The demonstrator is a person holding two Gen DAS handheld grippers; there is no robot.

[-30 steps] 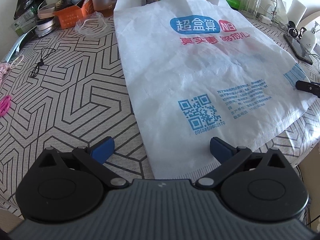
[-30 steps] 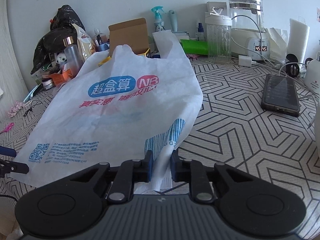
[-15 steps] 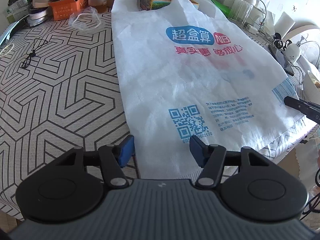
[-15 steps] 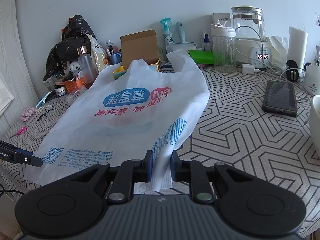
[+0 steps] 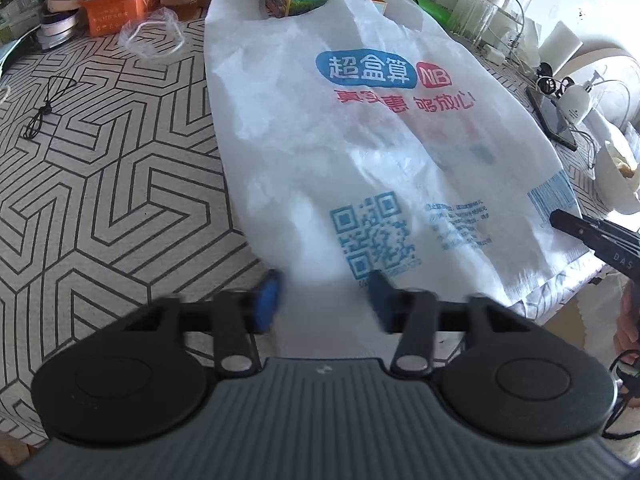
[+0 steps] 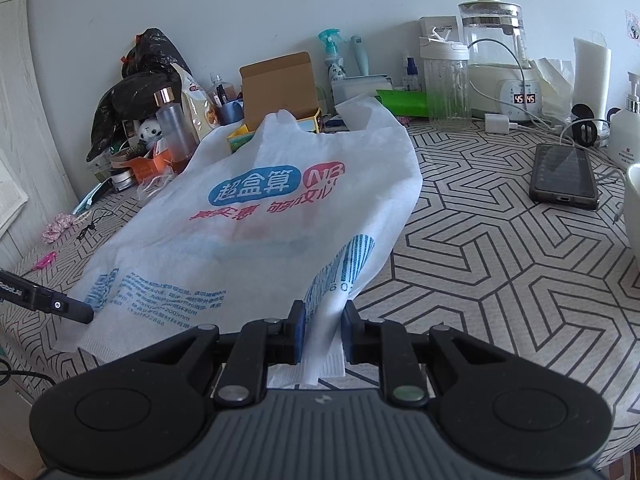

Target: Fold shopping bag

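Observation:
A white shopping bag (image 5: 360, 152) with blue and red print lies flat on the patterned table, handles at the far end. My left gripper (image 5: 324, 300) is open, its blue pads on either side of the bag's near left corner, by the QR code. My right gripper (image 6: 323, 332) is shut on the bag's (image 6: 280, 216) near right corner and lifts that edge slightly. The right gripper's finger shows at the right edge of the left wrist view (image 5: 592, 232); the left gripper's finger shows at the left edge of the right wrist view (image 6: 48, 300).
Clutter lines the far edge: a cardboard box (image 6: 280, 88), black bags (image 6: 140, 80), bottles, a glass kettle (image 6: 496, 48). A phone (image 6: 564, 176) and a white cup (image 6: 632, 208) lie right of the bag. A cord (image 5: 44, 112) lies left. The table edge is near.
My left gripper has moved right and forward over the bag's near left corner and its jaws have narrowed. My right gripper has kept hold of the right corner and pulled back slightly.

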